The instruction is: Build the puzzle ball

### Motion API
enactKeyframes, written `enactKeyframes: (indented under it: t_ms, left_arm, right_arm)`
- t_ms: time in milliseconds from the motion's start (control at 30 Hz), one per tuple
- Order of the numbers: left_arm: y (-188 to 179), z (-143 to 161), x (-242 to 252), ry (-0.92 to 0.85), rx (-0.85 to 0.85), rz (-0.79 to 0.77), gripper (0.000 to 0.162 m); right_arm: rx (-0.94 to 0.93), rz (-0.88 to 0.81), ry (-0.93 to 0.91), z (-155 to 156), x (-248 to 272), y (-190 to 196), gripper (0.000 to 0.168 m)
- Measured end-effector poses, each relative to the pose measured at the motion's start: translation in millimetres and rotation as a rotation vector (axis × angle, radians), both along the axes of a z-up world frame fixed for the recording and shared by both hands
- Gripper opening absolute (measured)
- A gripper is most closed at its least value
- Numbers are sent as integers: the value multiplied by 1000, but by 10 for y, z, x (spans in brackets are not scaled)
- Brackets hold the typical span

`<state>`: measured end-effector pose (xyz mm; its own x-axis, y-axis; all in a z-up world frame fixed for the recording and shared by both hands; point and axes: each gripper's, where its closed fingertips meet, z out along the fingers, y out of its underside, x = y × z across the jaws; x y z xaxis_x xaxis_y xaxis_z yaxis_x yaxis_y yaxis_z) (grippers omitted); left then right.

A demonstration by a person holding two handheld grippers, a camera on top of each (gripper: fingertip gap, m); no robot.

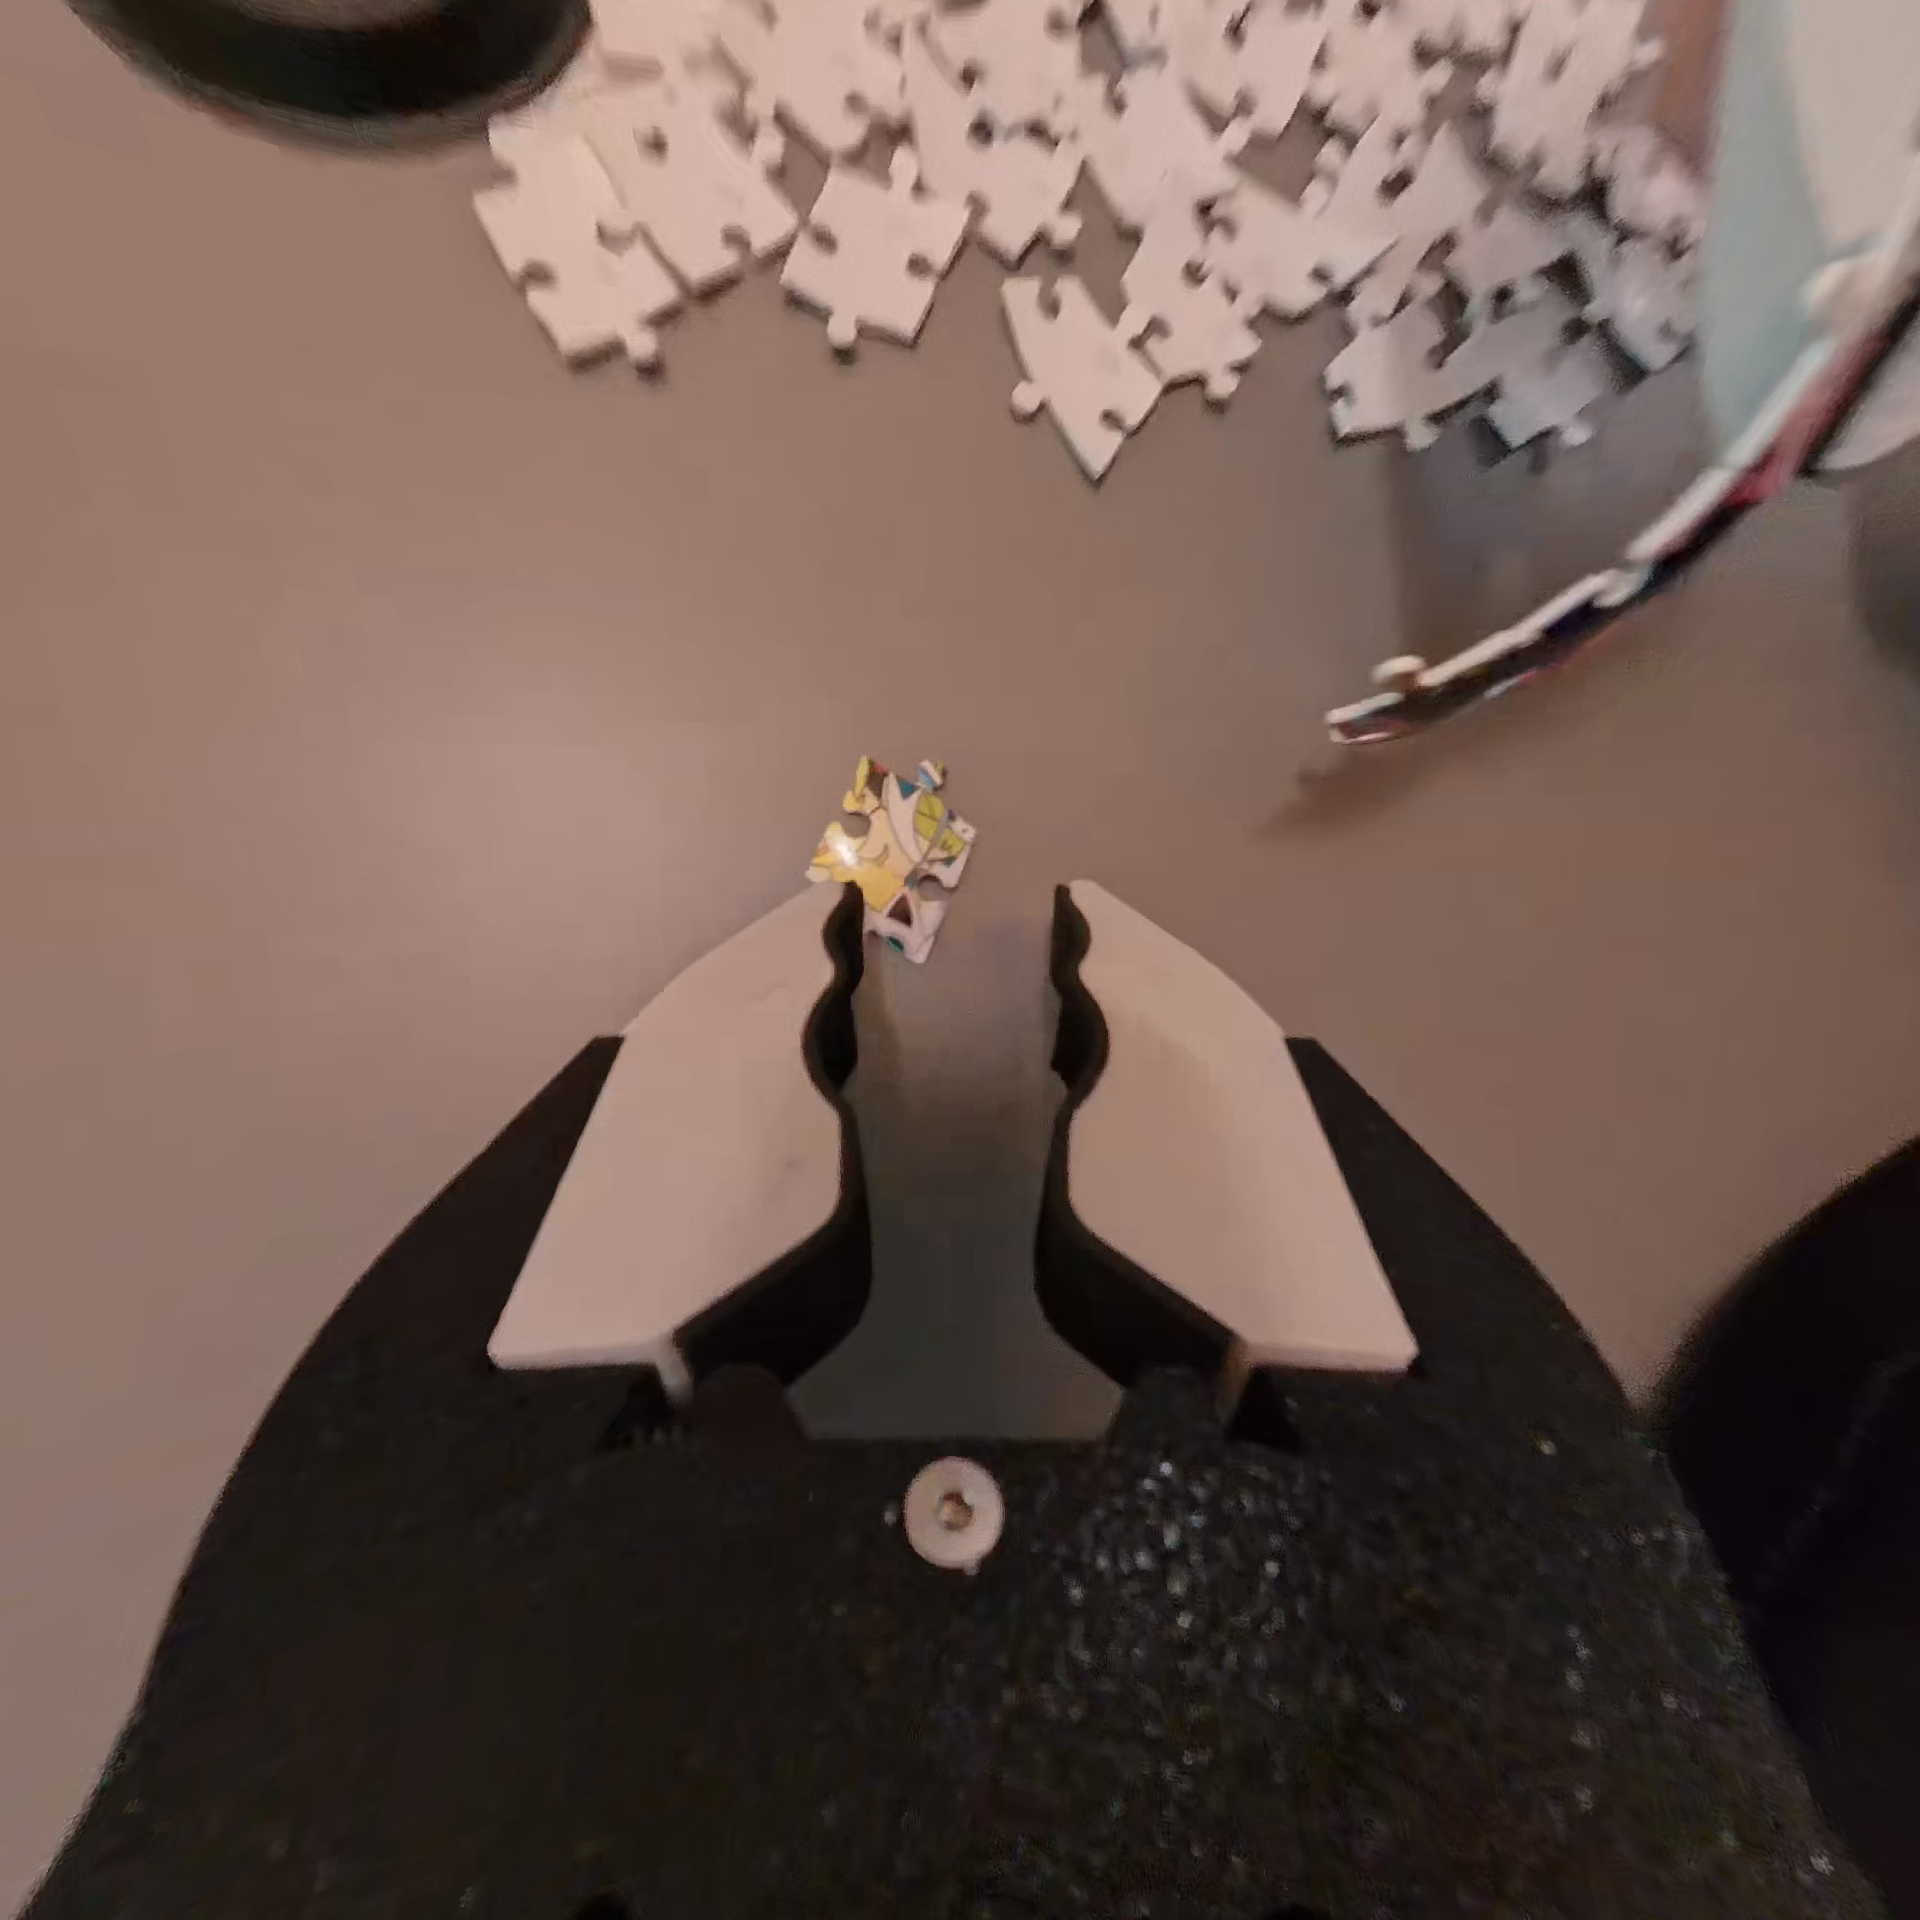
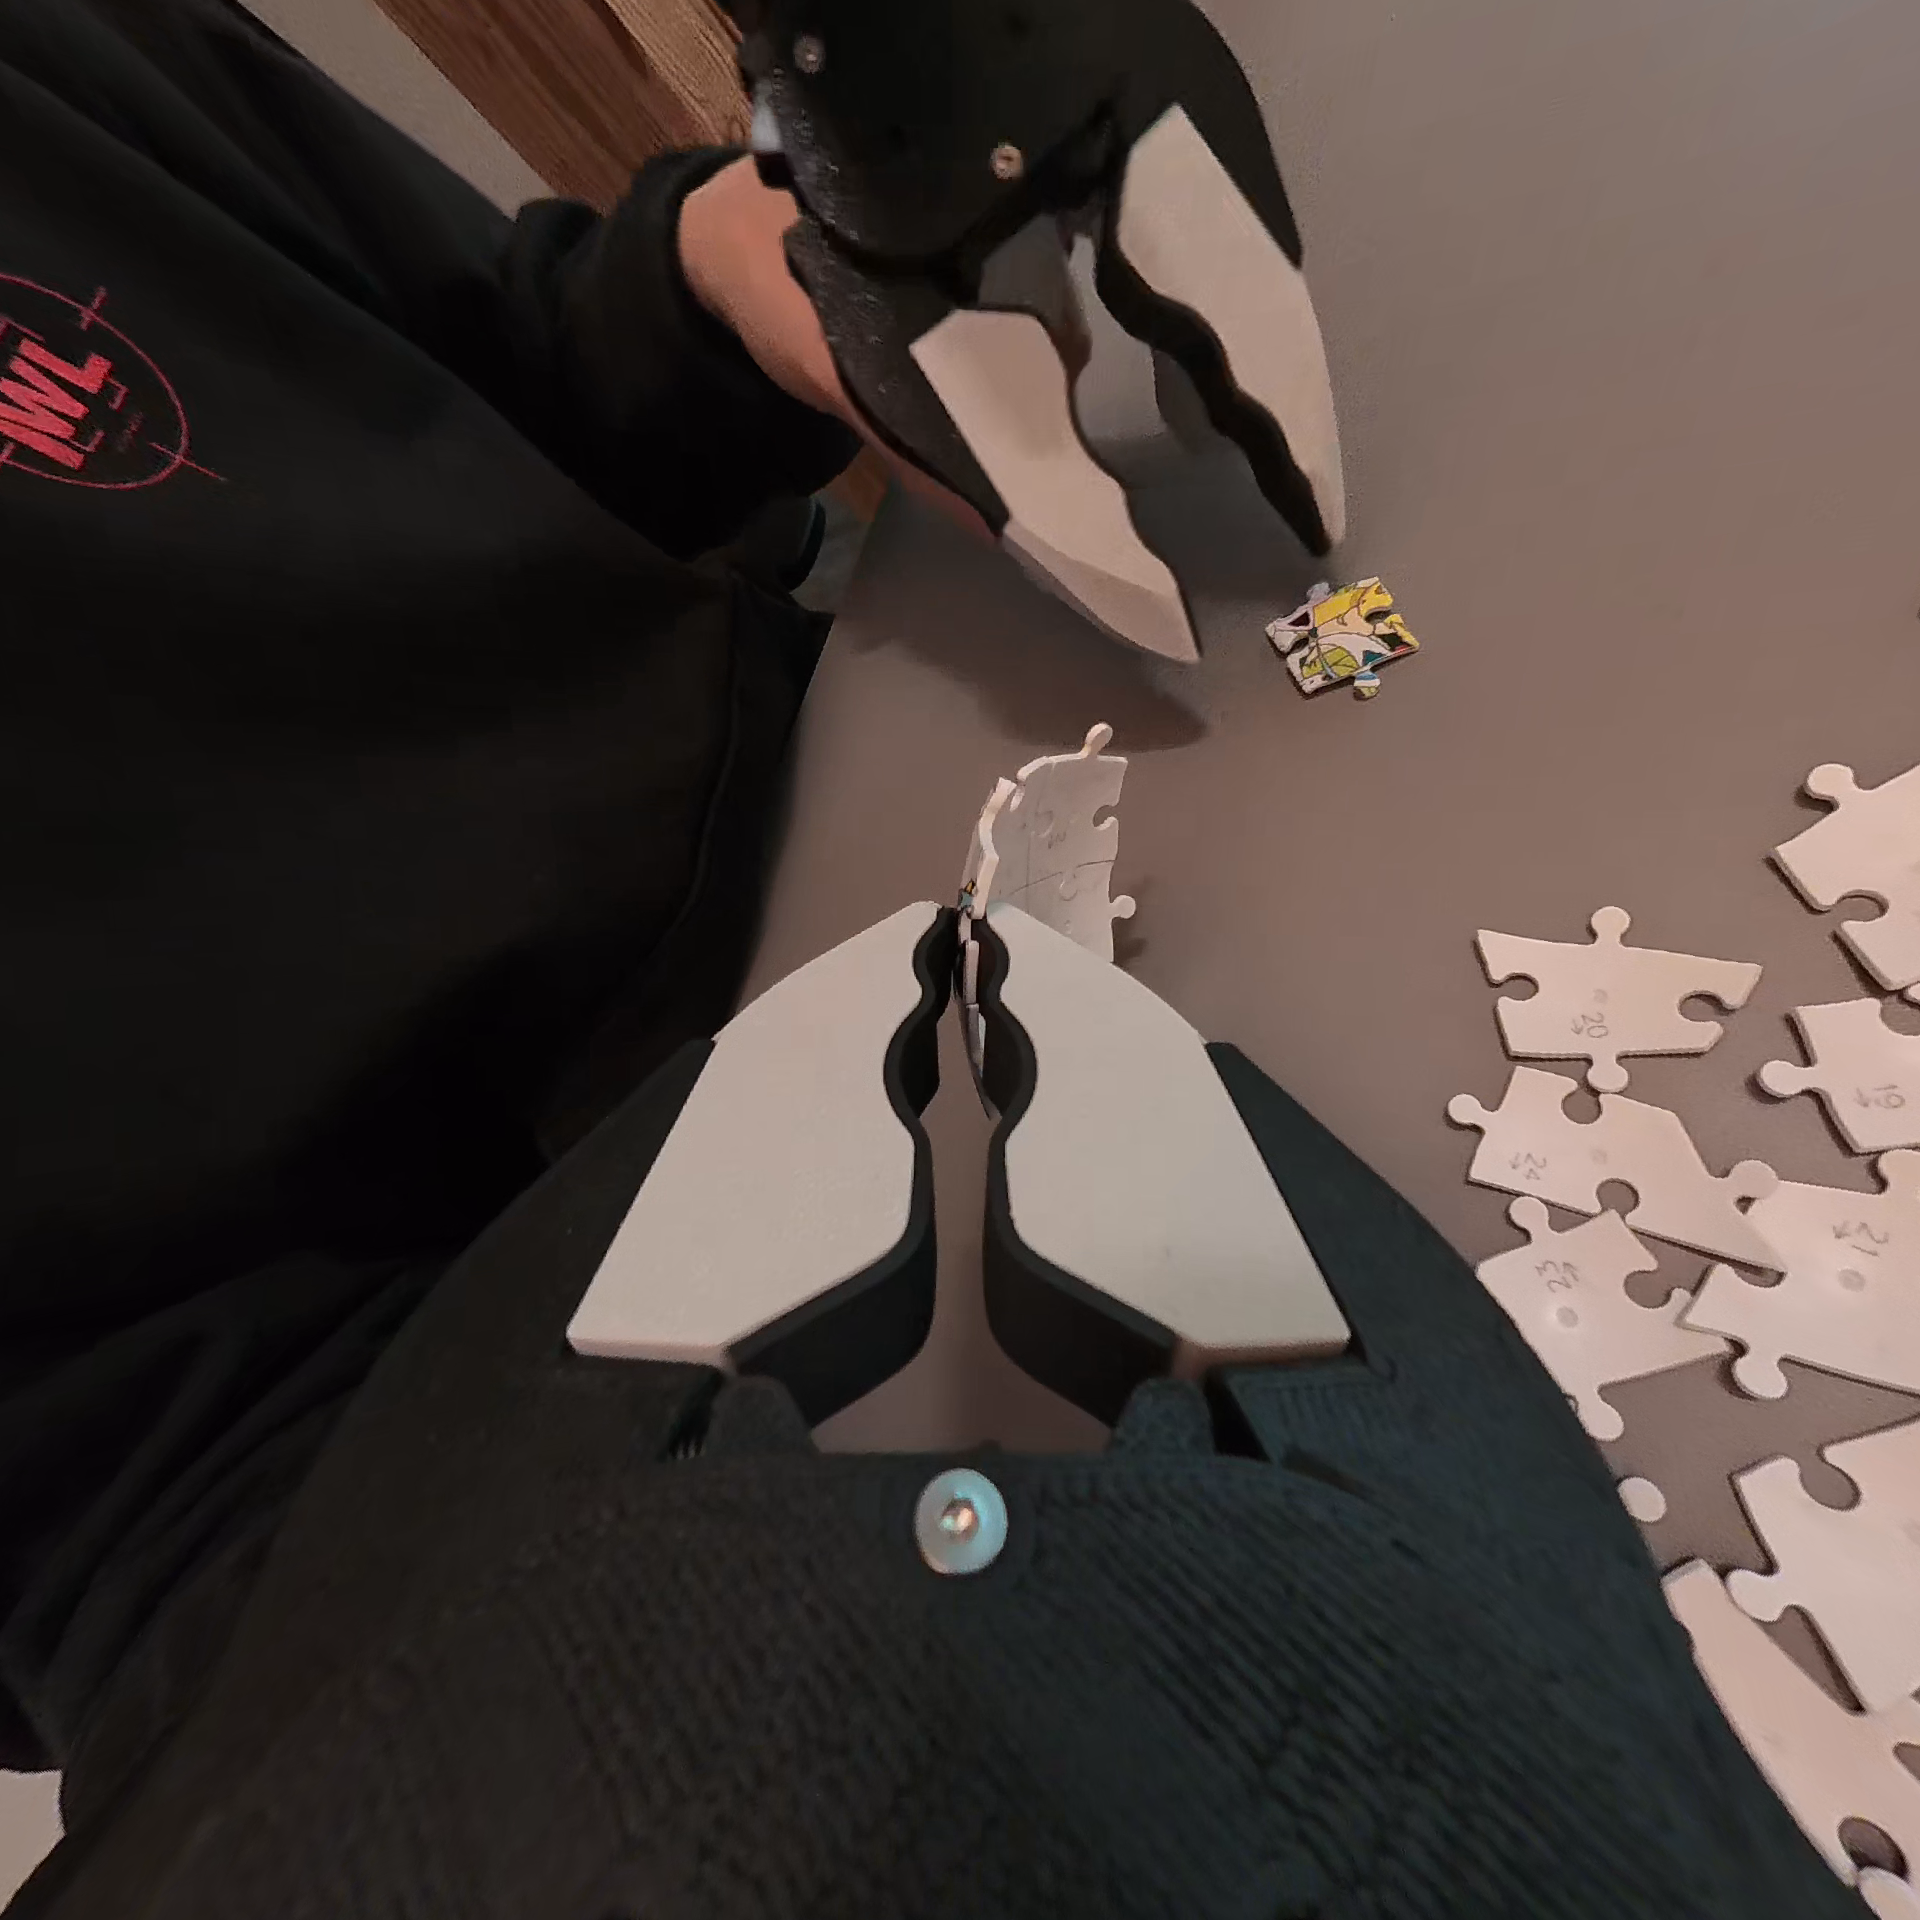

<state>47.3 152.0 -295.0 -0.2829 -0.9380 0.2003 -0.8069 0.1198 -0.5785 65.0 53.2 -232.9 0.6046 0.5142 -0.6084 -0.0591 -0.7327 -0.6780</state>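
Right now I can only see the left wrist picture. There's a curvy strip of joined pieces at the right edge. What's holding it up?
Observer: The right gripper is shut on that joined strip, pinching its lower end.
Operator: Which side of the strip faces that camera?
Observer: Its plain white back, with the strip standing up past the fingertips.
Operator: Is my left gripper actually touching the colourful piece?
Observer: From the right wrist view, the left gripper is open and the colourful piece lies flat on the table just beyond its tips, apart from them.
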Motion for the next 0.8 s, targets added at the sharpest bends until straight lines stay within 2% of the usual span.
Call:
enactKeyframes:
  t_ms: [67,133,233,300,400,467,567,700,800]
  left_arm:
    - [-1,168,54,-133,81,-111,36]
    - [27,249,86,-213,220,-308,37]
    - [90,169,97,-215,381,-665,36]
    - [173,44,130,-131,398,-771,39]
    - [183,-87,120,42,287,-797,34]
    - [99,-113,79,80,217,-810,30]
    - [64,-145,84,73,250,-783,19]
    - [21,-153,67,101,257,-642,11]
    - [-20,-148,45,125,203,-471,14]
  right_arm:
    - [0,-1,4,0,2,0,3]
    - [-4,5,4,-8,-9,3,3]
    - [-11,24,0,-17,-50,4,3]
    - [-15,24,-7,-15,-57,12,3]
    - [-7,17,-11,11,-47,2,3]
    - [3,5,-2,34,-24,-4,3]
    - [15,-5,18,54,2,-10,3]
    - [13,-10,24,48,15,-14,3]
    - [13,-6,17,47,12,-21,3]
